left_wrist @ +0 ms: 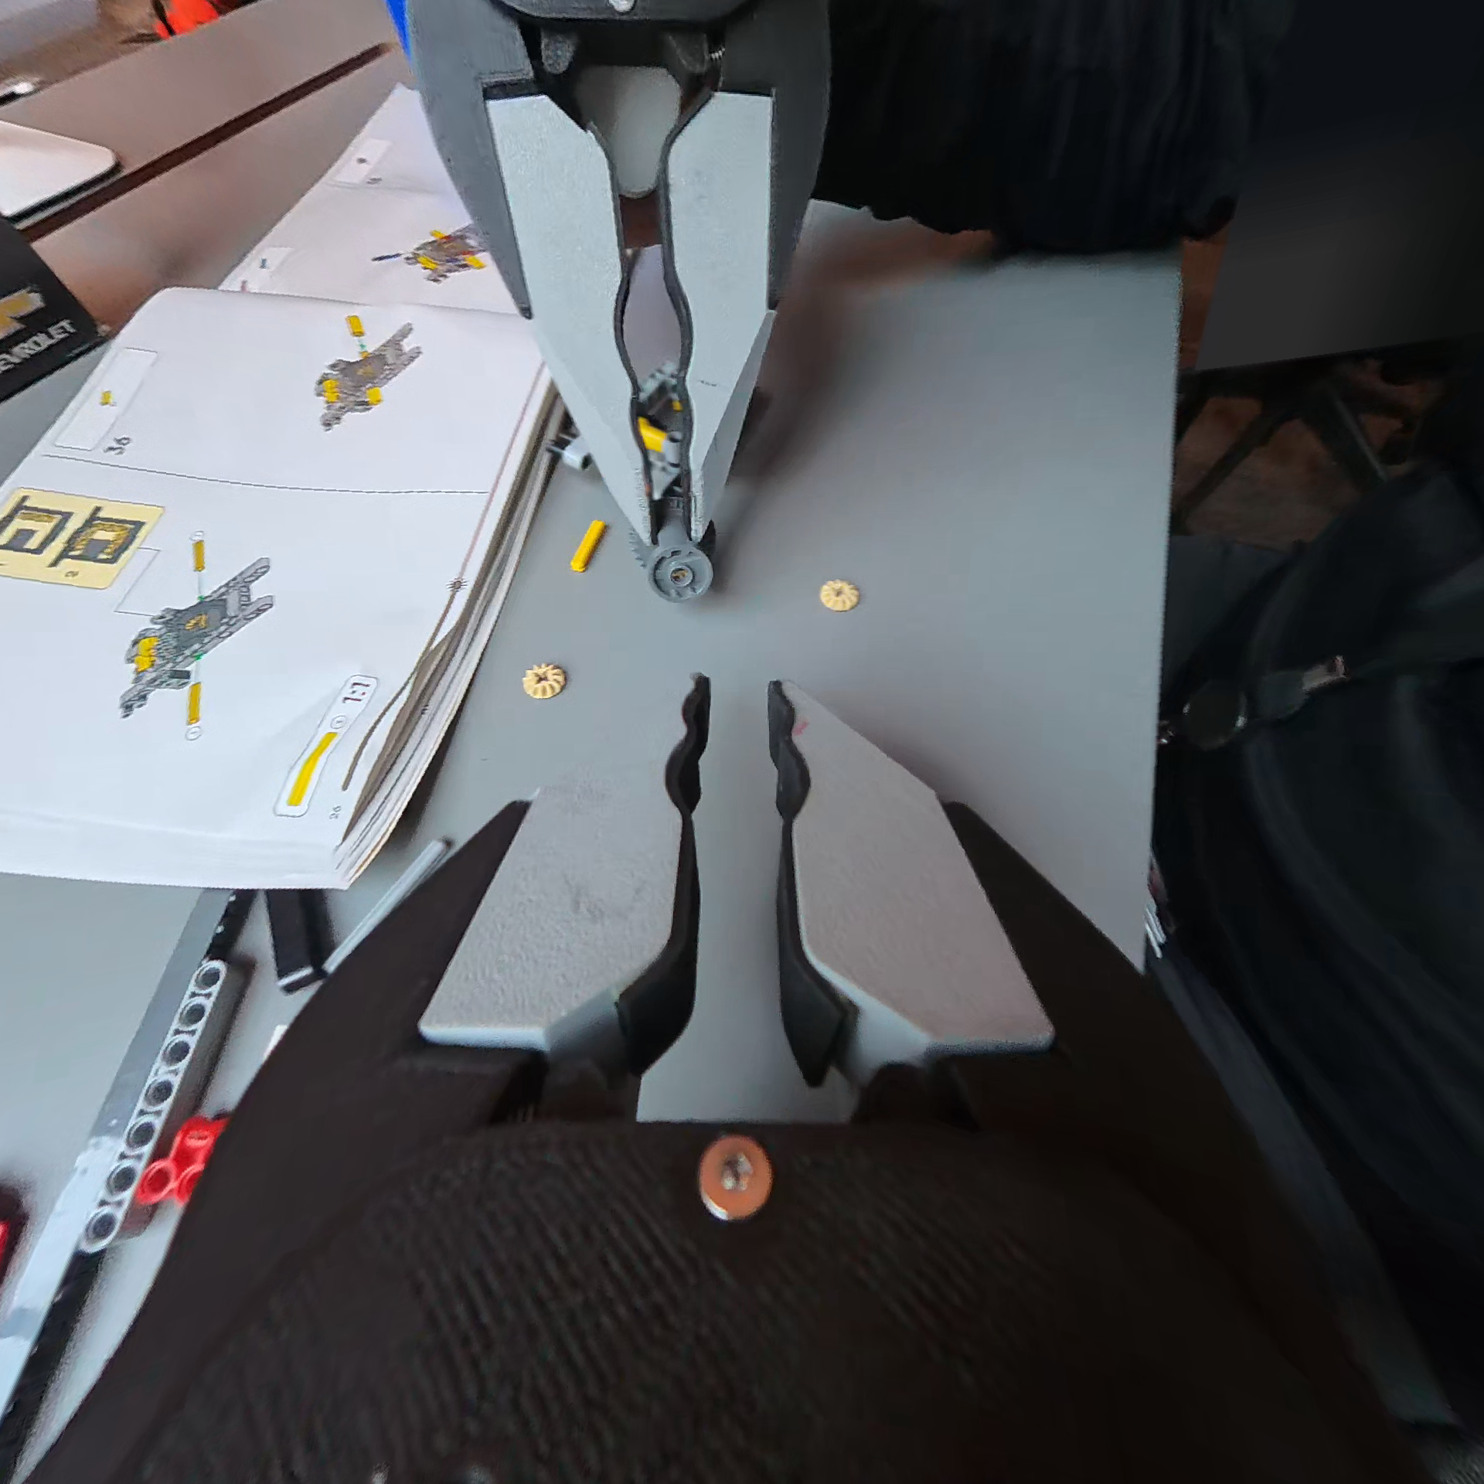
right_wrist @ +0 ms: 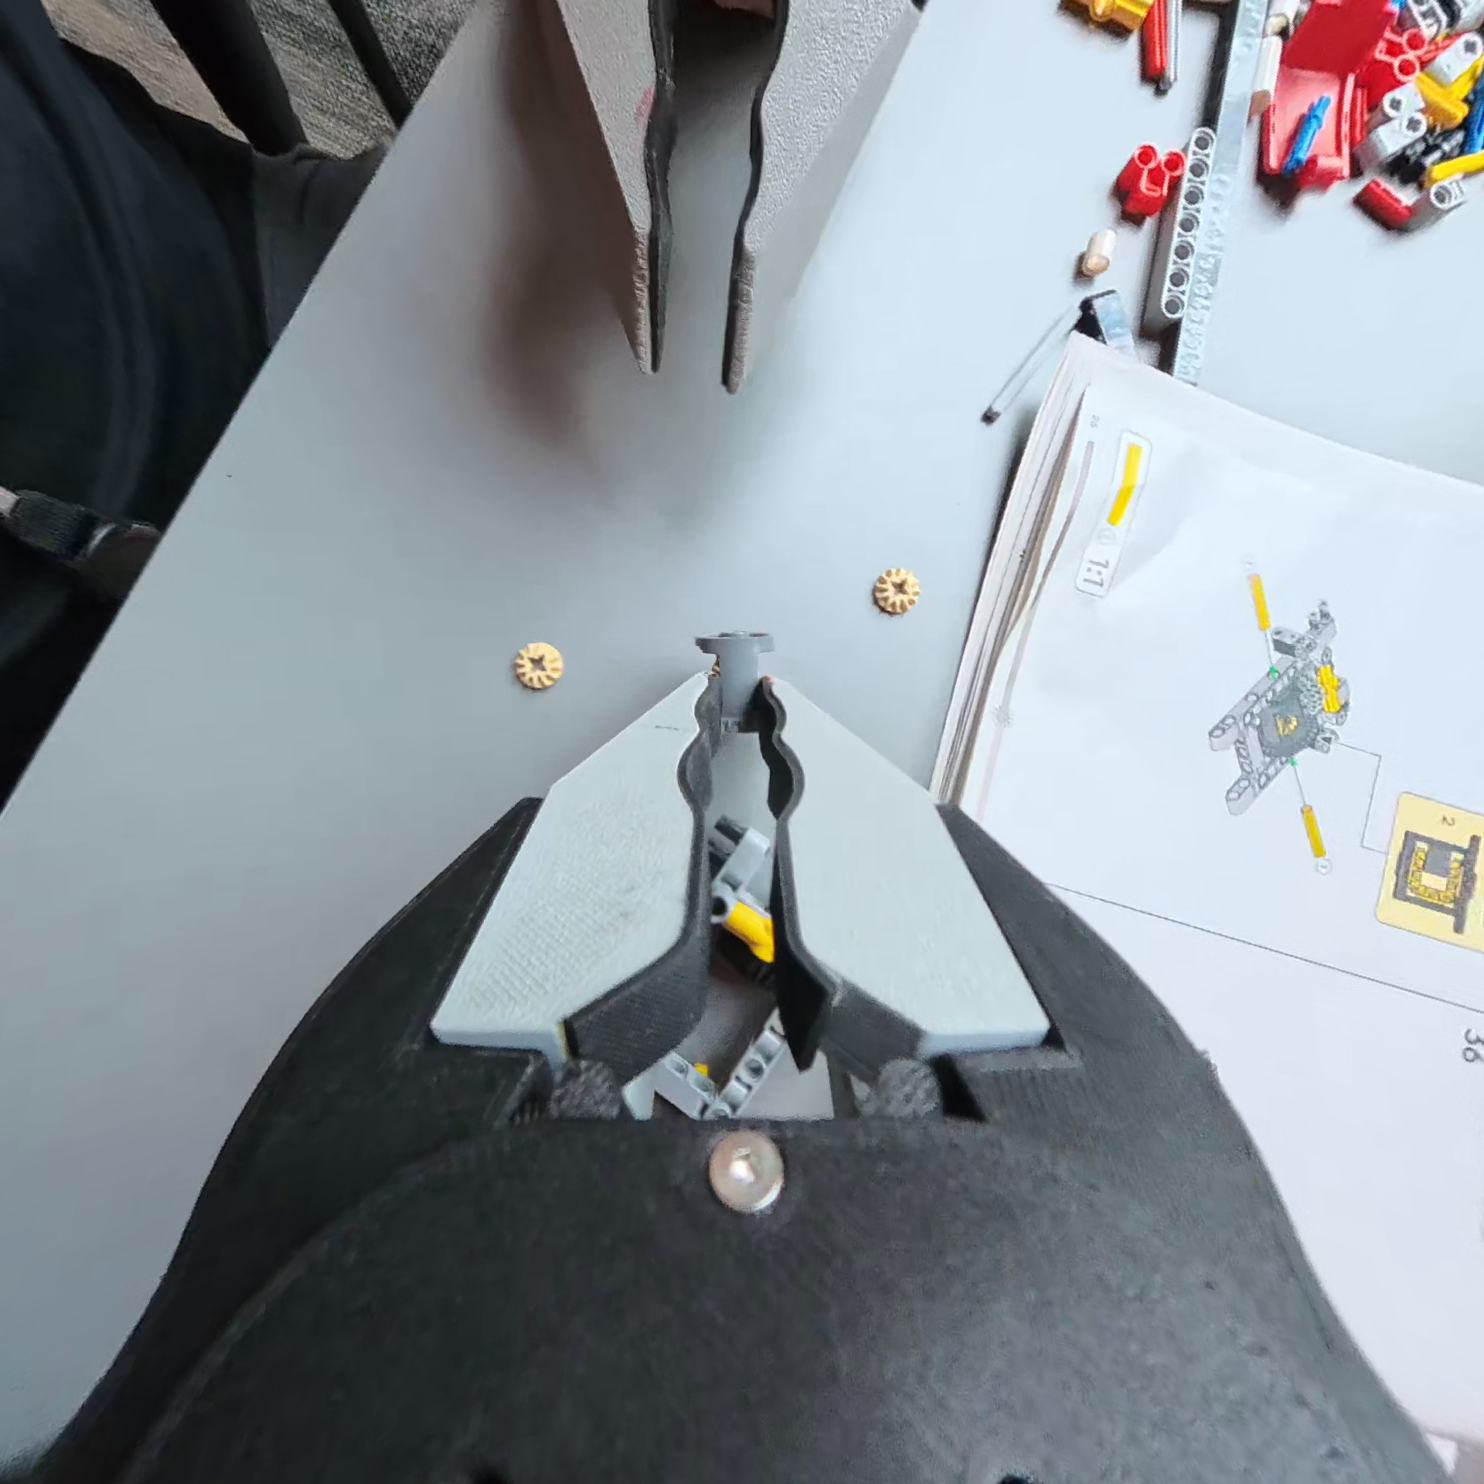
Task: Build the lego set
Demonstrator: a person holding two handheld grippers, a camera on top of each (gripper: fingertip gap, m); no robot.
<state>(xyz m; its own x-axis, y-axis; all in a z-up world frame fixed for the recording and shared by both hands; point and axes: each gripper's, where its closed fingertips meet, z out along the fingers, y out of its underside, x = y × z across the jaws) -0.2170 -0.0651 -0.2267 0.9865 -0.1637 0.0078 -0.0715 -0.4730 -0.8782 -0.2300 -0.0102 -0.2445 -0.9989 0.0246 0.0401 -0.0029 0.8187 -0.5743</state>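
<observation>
My right gripper (right_wrist: 736, 684) is shut on a grey lego assembly (right_wrist: 735, 654) with yellow parts. Its round grey hub sticks out past the fingertips, low over the grey table (right_wrist: 401, 522). In the left wrist view the right gripper (left_wrist: 681, 514) points toward me with the assembly's hub (left_wrist: 680, 572) facing me. My left gripper (left_wrist: 737, 686) is open with nothing between its fingers, a short way in front of the hub; it also shows in the right wrist view (right_wrist: 692, 376). Two tan gears (left_wrist: 545, 678) (left_wrist: 840, 595) lie on the table on either side, and also show in the right wrist view (right_wrist: 895, 591) (right_wrist: 538, 665). A yellow axle (left_wrist: 588, 545) lies beside the booklet.
An open instruction booklet (left_wrist: 241, 498) (right_wrist: 1245, 682) lies beside the work spot. A pile of red, yellow and grey parts (right_wrist: 1365, 104) and a long grey beam (right_wrist: 1188, 241) lie beyond it. A person in dark clothing (right_wrist: 104, 281) stands at the table edge. About 7 cm separates my left fingertips from my right. From my right tips it is roughly 4 cm to the yellow axle (left_wrist: 588, 545); from my left, 10 cm.
</observation>
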